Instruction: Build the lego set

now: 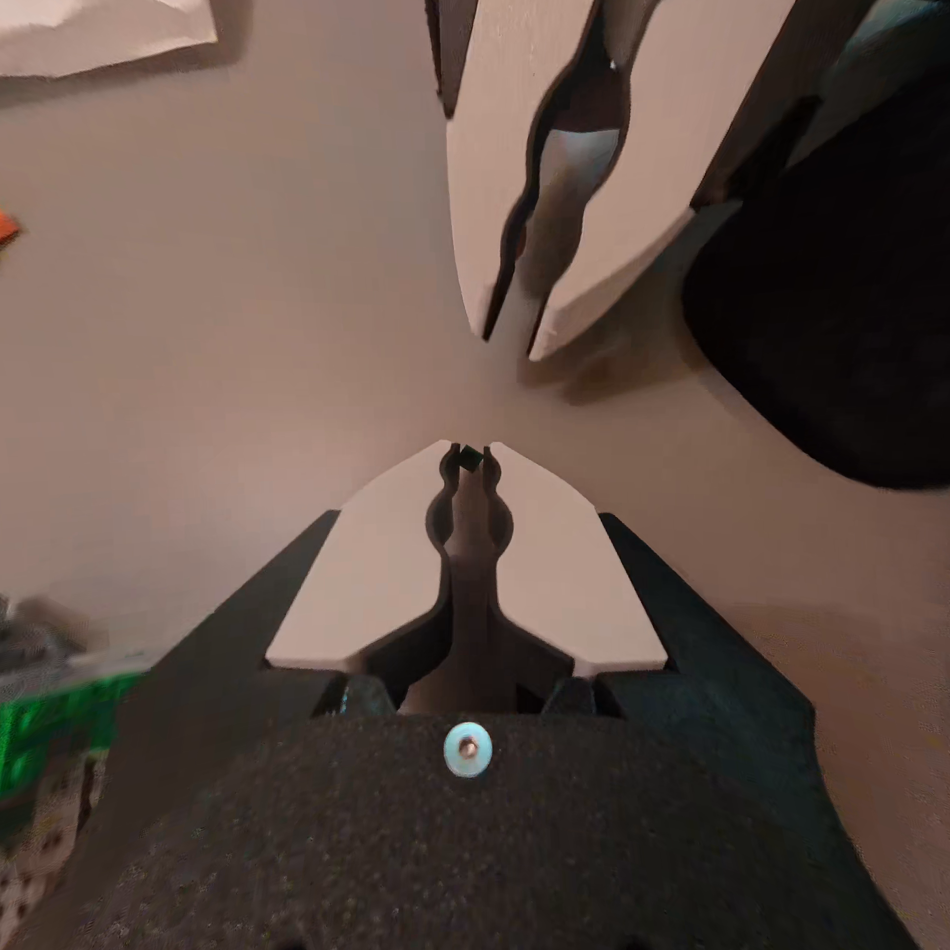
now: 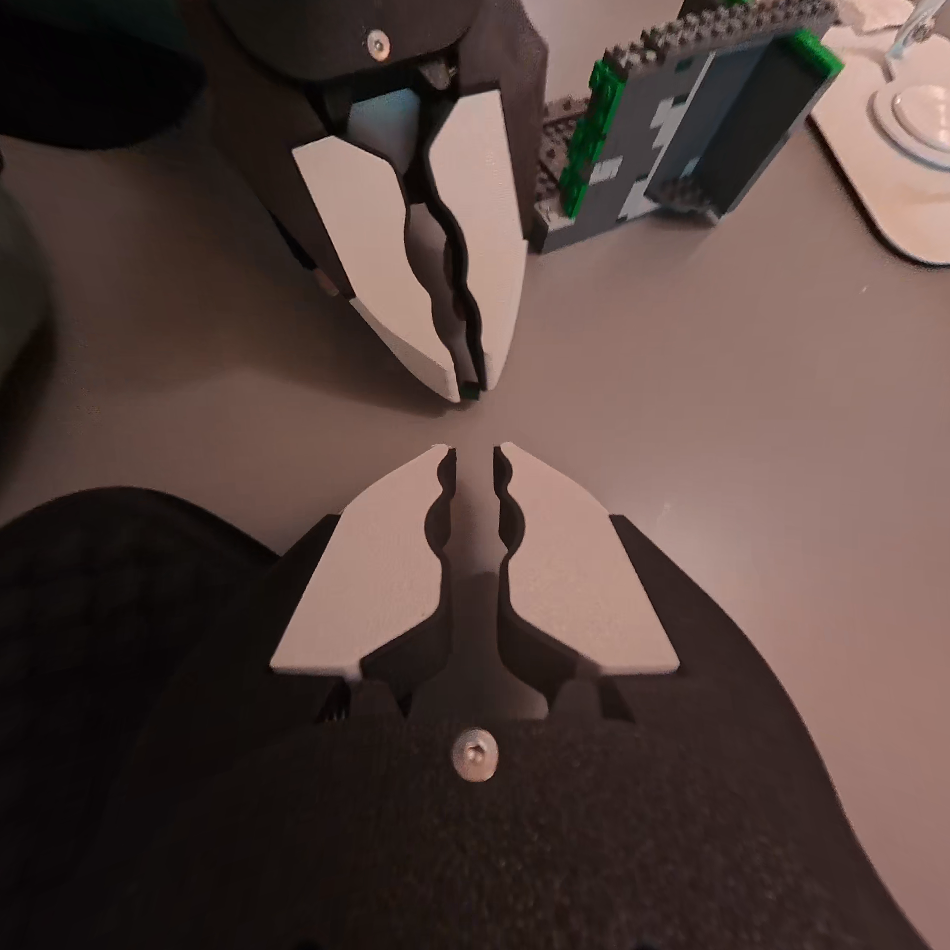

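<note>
My left gripper (image 1: 471, 448) is shut on a tiny dark green lego piece (image 1: 470, 457) pinched at its tips, just above the beige table. The same gripper shows in the right wrist view (image 2: 470, 393) with the piece (image 2: 469, 393) between its tips. My right gripper (image 2: 474, 450) is slightly open and empty, its tips facing the left gripper's tips a short way apart; it also shows in the left wrist view (image 1: 506, 347). The grey and green lego build (image 2: 683, 133) lies on the table at the upper right, beside the left gripper, and blurred at the left edge (image 1: 51, 704).
A white paper sheet (image 1: 97, 36) lies at the far left. An orange bit (image 1: 7, 231) sits at the left edge. A white rounded stand base (image 2: 905, 154) is at the far right. A dark rounded object (image 1: 848, 334) lies behind the right gripper. Left and right tips are no more than a few centimetres apart. The orange bit (image 1: 7, 231) is about 25 cm from both grippers' fingertips.
</note>
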Demonstrator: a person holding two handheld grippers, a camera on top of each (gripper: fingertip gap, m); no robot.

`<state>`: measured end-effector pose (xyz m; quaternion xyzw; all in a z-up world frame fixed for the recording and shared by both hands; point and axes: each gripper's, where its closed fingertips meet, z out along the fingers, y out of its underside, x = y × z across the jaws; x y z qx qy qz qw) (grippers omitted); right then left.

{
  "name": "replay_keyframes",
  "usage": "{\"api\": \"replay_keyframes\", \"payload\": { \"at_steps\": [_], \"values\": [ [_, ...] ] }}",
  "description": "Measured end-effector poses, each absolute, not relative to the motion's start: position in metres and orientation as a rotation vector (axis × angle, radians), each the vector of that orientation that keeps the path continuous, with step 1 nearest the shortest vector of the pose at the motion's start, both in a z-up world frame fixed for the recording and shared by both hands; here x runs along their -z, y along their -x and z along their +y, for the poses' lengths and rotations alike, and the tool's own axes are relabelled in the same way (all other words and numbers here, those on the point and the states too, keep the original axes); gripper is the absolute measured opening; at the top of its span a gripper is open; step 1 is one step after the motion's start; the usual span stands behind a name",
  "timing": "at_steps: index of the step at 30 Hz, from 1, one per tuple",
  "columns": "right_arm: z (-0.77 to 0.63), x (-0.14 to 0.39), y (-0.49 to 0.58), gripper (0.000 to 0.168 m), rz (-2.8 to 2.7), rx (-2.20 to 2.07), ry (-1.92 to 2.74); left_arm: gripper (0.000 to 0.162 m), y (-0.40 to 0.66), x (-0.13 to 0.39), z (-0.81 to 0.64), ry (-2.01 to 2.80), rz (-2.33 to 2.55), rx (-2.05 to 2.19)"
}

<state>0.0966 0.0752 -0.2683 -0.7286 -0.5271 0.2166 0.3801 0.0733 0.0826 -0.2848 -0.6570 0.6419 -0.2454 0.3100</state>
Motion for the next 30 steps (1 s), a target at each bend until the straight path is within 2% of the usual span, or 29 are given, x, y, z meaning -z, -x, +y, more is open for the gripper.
{"api": "replay_keyframes", "payload": {
  "at_steps": [5, 13, 19, 30],
  "values": [
    [0.072, 0.277, -0.105, 0.014, -1.323, -0.539, 1.885, 0.021, -0.089, 0.28, 0.082, 1.707, 1.711, 0.691],
    [0.072, 0.279, -0.084, 0.014, -1.399, -0.573, 1.838, 0.022, -0.063, 0.266, 0.083, 1.717, 1.628, 0.715],
    [0.08, 0.287, -0.069, 0.014, -1.494, -0.521, 1.862, 0.017, -0.038, 0.261, 0.089, 1.748, 1.548, 0.63],
    [0.081, 0.295, -0.053, 0.011, -1.598, -0.451, 2.009, 0.006, 0.057, 0.254, 0.123, 1.937, 1.098, 0.5]
  ]
}}
